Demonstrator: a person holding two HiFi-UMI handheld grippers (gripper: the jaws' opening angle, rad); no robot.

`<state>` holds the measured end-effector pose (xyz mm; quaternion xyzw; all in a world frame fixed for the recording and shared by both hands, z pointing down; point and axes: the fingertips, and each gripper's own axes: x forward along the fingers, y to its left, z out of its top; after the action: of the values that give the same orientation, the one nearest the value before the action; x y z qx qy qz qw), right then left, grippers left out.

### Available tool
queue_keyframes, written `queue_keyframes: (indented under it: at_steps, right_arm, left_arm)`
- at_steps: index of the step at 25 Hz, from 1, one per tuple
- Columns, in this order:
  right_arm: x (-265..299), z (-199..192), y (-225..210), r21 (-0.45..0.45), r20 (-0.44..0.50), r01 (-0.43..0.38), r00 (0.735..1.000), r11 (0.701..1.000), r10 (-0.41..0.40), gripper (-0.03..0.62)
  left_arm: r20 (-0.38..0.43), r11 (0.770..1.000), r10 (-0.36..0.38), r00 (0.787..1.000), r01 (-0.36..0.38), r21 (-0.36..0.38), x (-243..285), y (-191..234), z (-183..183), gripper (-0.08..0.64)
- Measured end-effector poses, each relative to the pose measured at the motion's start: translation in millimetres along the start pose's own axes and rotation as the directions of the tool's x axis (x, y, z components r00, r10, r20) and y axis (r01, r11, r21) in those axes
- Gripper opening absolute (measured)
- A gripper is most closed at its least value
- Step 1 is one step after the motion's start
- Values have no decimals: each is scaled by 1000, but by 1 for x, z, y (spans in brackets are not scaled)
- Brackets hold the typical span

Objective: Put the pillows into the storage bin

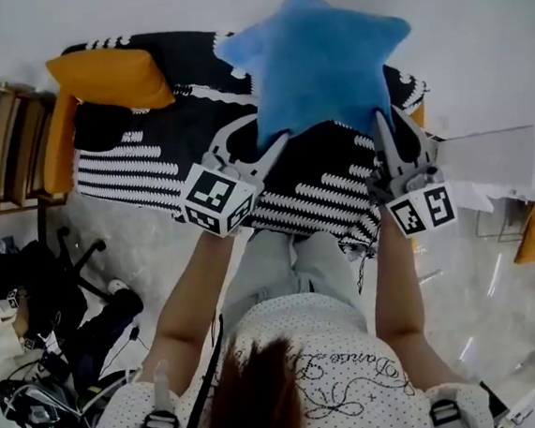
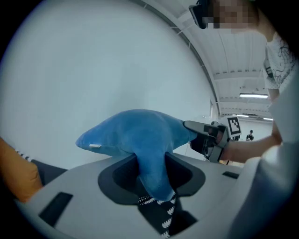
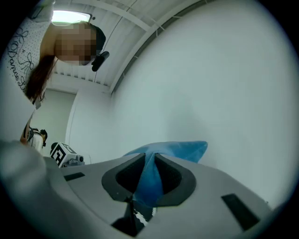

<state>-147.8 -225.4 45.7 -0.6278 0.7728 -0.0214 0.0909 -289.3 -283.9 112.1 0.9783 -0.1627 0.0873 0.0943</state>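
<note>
The blue star pillow (image 1: 314, 58) looked light, soft and plush, so it would likely squash and flop rather than slip; its tapering arms seemed the best places to pinch. It was a fuzzy, bright-blue five-pointed cushion with a small white tag, held in the air above the right half of the black-and-white bed (image 1: 131, 165). The left gripper (image 1: 266, 147) was clamped on one lower arm, the right gripper (image 1: 383, 127) on the other
</note>
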Motion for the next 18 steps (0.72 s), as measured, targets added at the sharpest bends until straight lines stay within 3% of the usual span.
queue_keyframes:
  at_steps: [5, 10, 18]
  right_arm:
    - [-42, 49, -2, -38, 71, 91, 994, 995, -88, 72]
    - [-98, 80, -6, -63, 123, 176, 978, 982, -167, 72]
    - [-244, 119, 0, -99, 210, 338, 926, 936, -313, 72]
  left_arm:
    - [36, 993, -91, 995, 88, 78, 10, -38, 43, 161]
    - [49, 973, -185, 982, 176, 146, 21, -90, 64, 161]
    - [56, 913, -364, 930, 344, 217, 24, -225, 70, 160]
